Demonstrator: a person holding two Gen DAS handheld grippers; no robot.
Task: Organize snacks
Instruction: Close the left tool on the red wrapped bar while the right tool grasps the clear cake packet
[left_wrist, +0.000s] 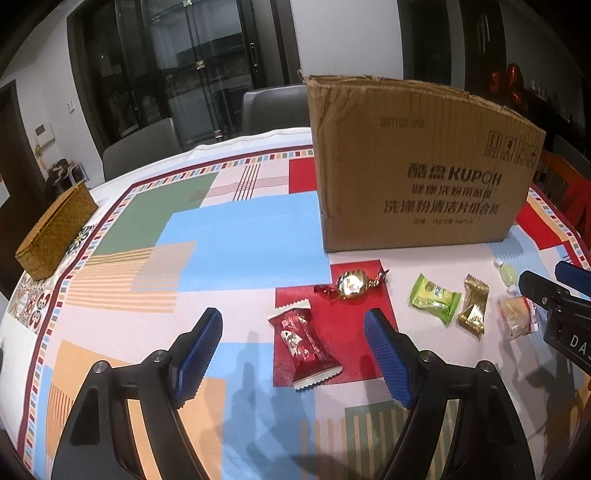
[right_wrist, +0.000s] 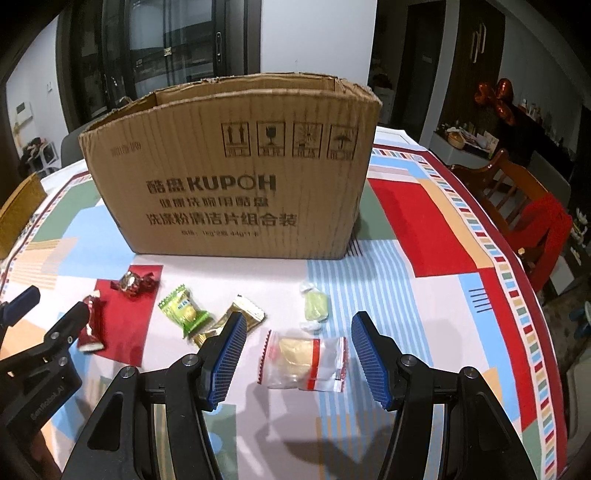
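Note:
An open cardboard box (right_wrist: 236, 177) stands at the back of the table. A row of snacks lies in front of it. My left gripper (left_wrist: 292, 315) is open, and a red packet (left_wrist: 304, 347) lies on the cloth between its fingers, untouched. Beyond it sits a round gold-foil candy (left_wrist: 351, 284). Further right lie a green packet (right_wrist: 183, 308) and a gold packet (right_wrist: 240, 314). My right gripper (right_wrist: 299, 321) is open around a clear packet (right_wrist: 306, 362) holding a pale cake, with gaps on both sides. A pale green candy (right_wrist: 316, 306) lies just beyond it.
A woven basket (left_wrist: 55, 232) sits at the table's far left edge. Grey chairs (left_wrist: 273, 107) stand behind the table and a wooden chair (right_wrist: 517, 195) with red cloth stands at its right side. A patterned tablecloth (right_wrist: 424, 229) covers the table.

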